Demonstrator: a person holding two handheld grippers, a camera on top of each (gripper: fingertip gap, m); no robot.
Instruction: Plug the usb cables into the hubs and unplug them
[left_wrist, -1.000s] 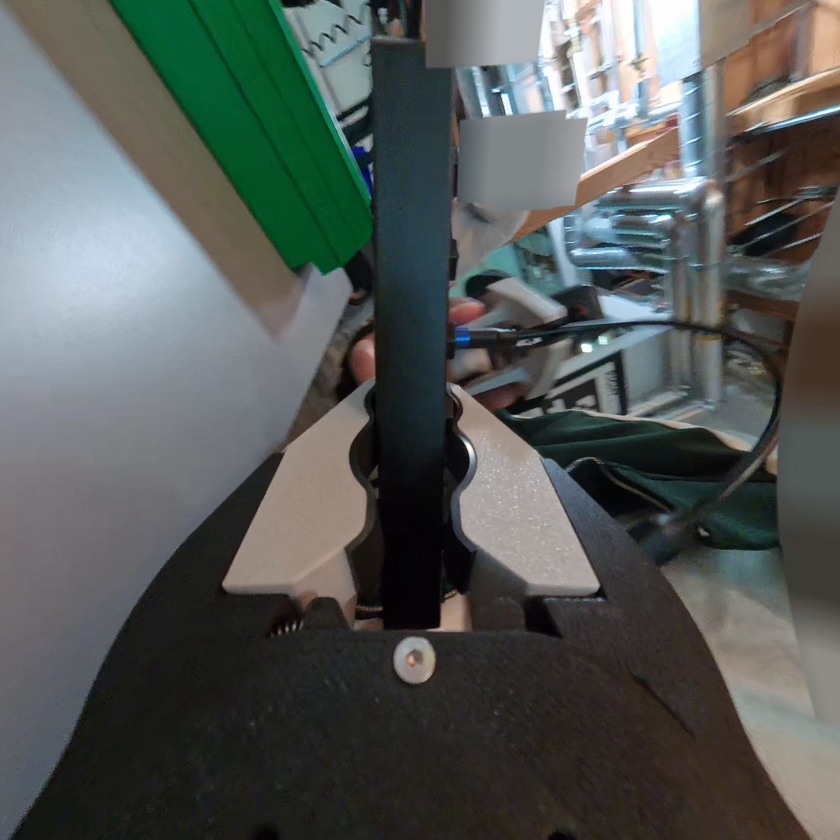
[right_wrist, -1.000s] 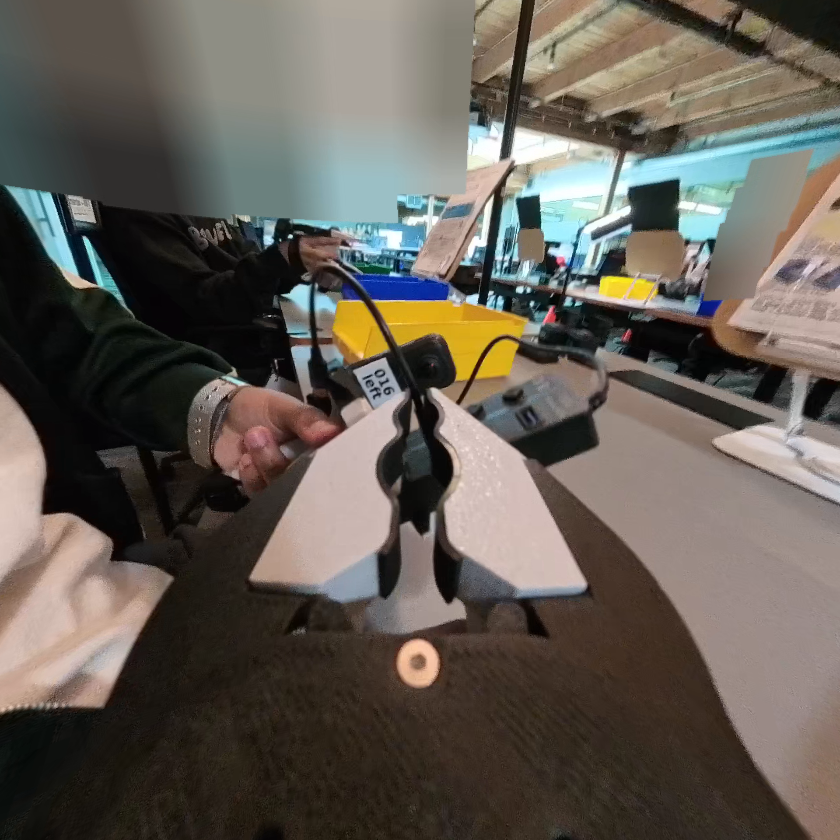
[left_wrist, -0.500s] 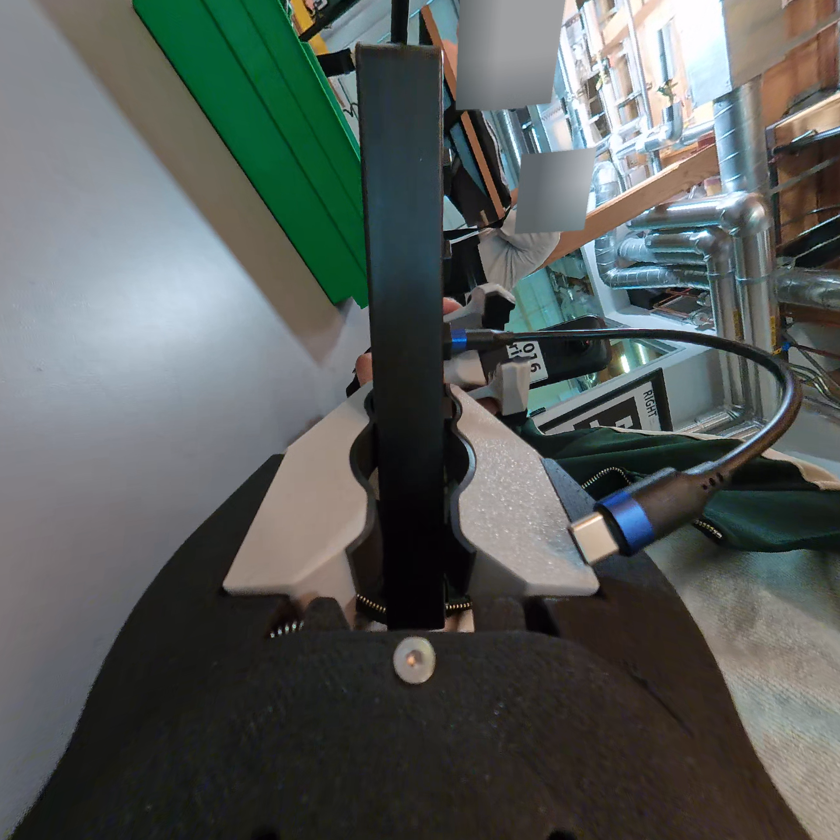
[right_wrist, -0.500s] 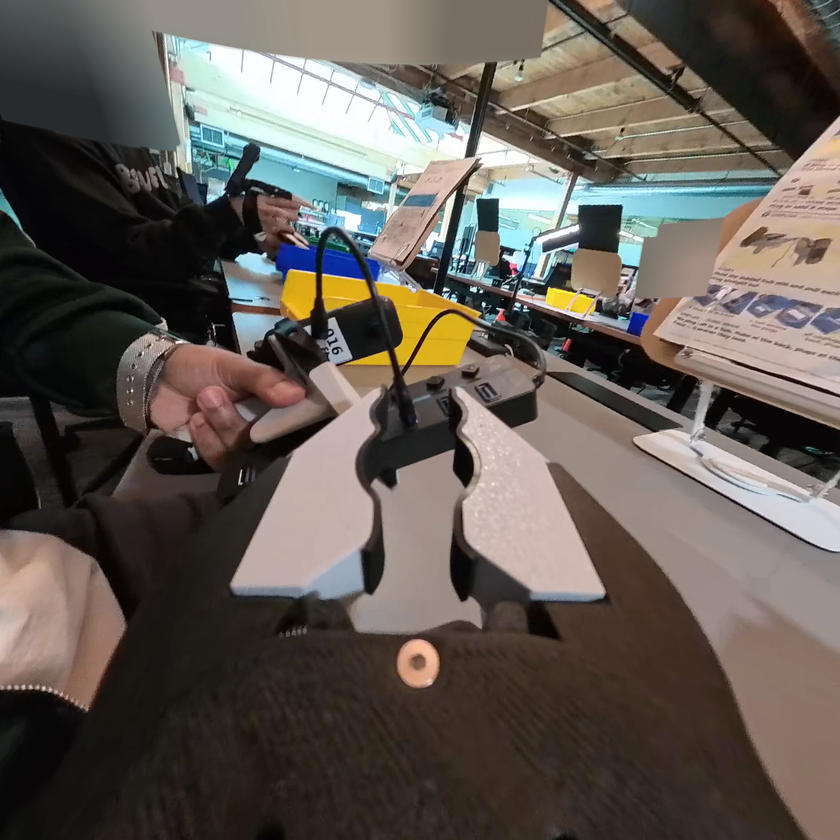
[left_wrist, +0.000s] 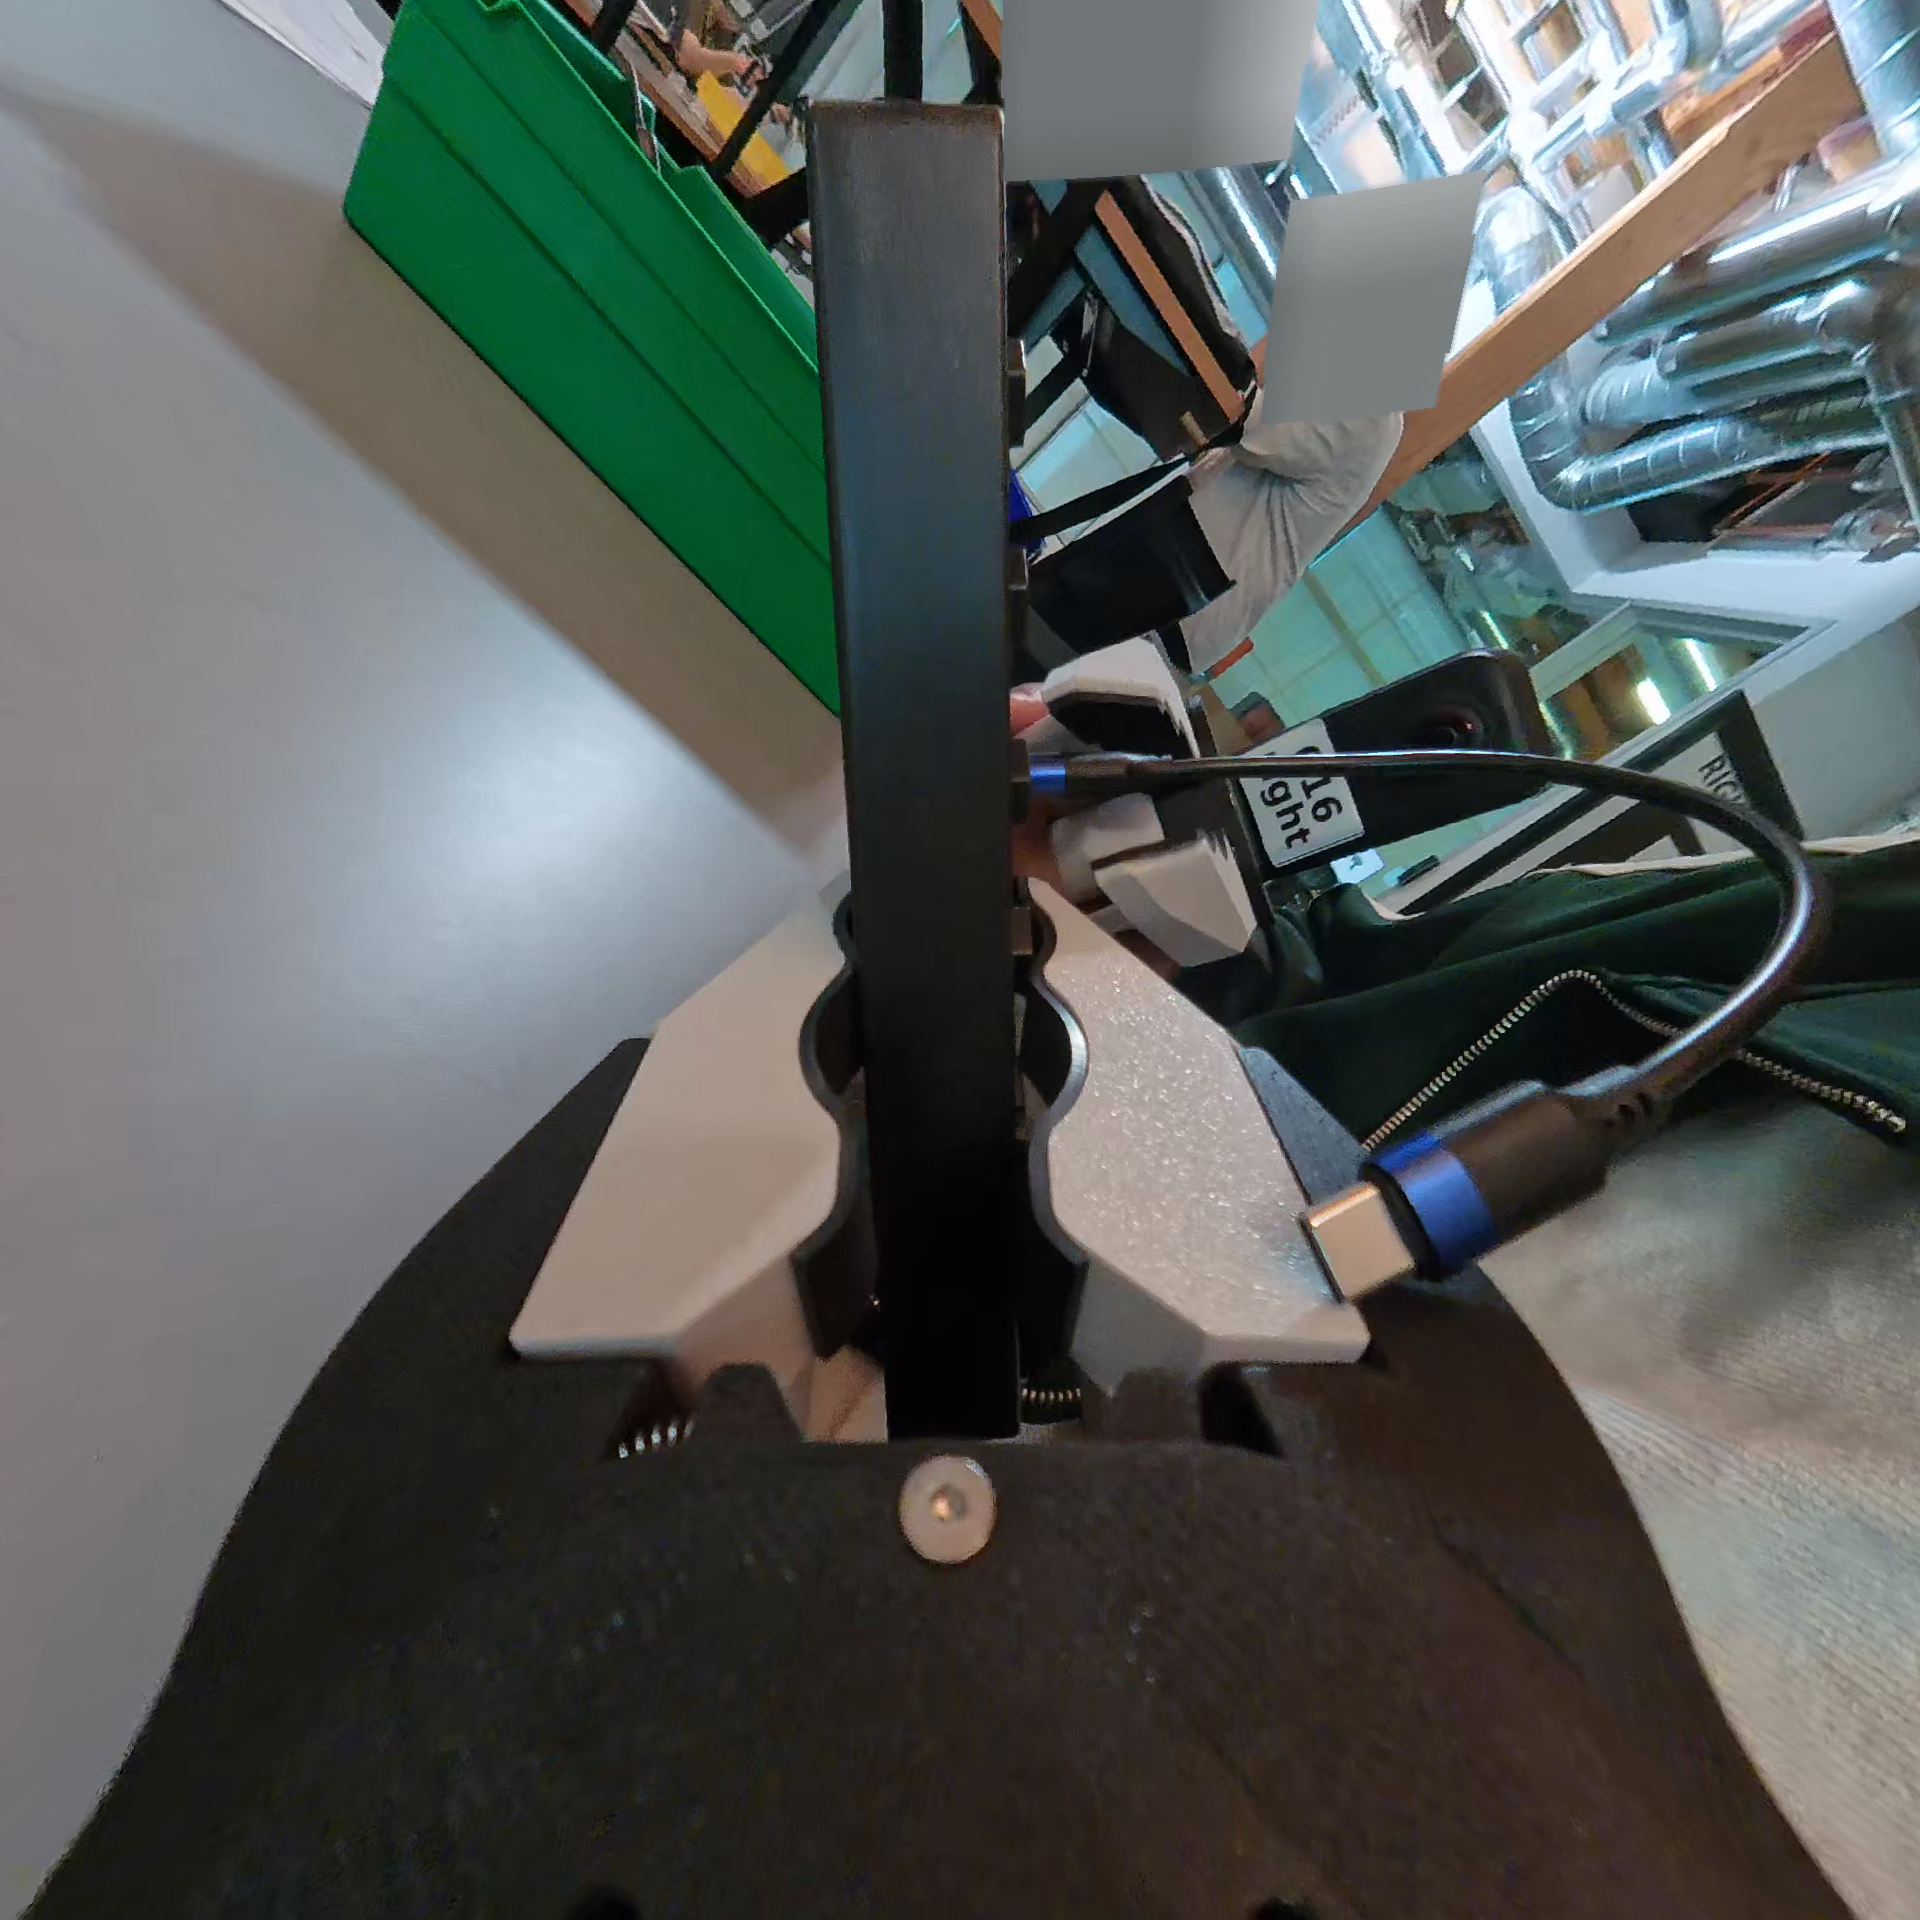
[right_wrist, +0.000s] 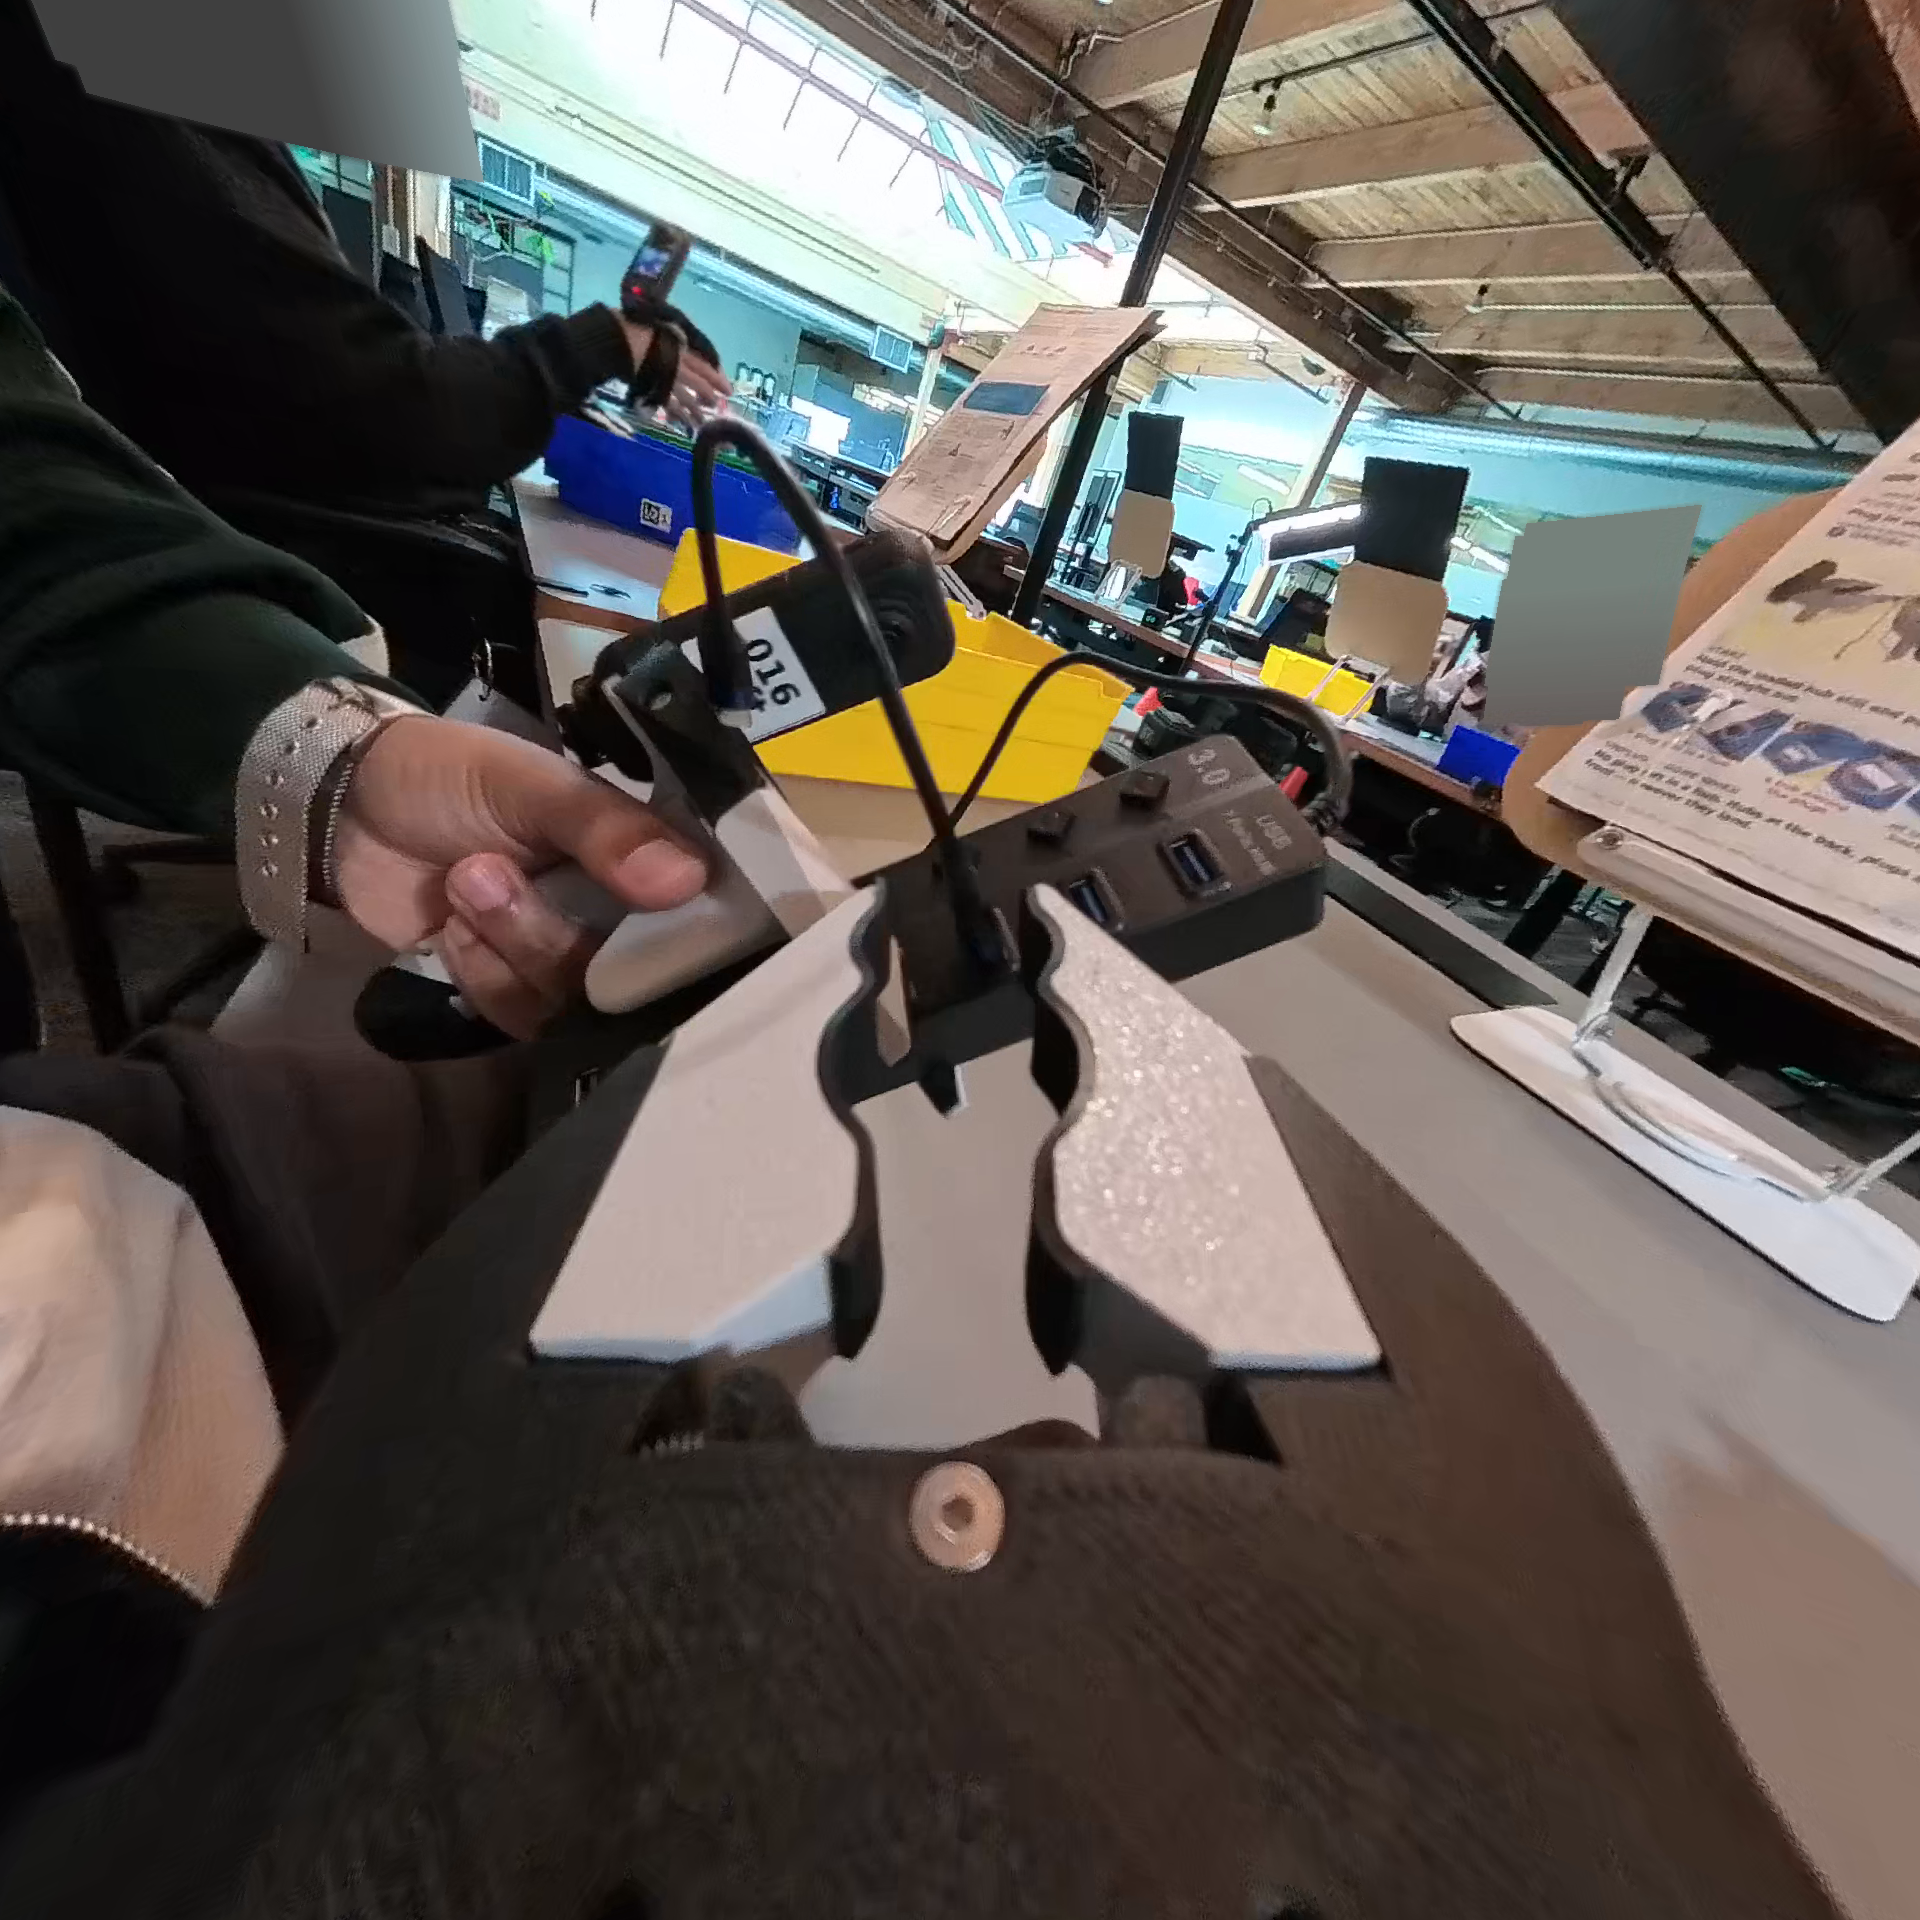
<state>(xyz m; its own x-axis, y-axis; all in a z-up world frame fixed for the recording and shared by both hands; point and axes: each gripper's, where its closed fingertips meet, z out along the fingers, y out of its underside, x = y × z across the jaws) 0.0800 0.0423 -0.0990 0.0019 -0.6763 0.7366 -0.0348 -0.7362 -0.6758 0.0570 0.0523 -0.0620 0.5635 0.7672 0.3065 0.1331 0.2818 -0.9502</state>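
With the left gripper (left_wrist: 940, 997) pinching the hub (left_wrist: 920, 727) upright and the cable (right_wrist: 977, 914) seated between the spread right gripper (right_wrist: 951, 935), I'd close squarely on the plug before pulling straight.

Bright daylight, fisheye edges, blurred foreground

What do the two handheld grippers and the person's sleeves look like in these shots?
Each gripper, left gripper and right gripper, has a textured black body, one silver screw at its centre, and two light grey fingers with wavy black-edged inner faces. A black camera with a white sticker sits on top. The person wears a dark green sleeve with a studded grey cuff.
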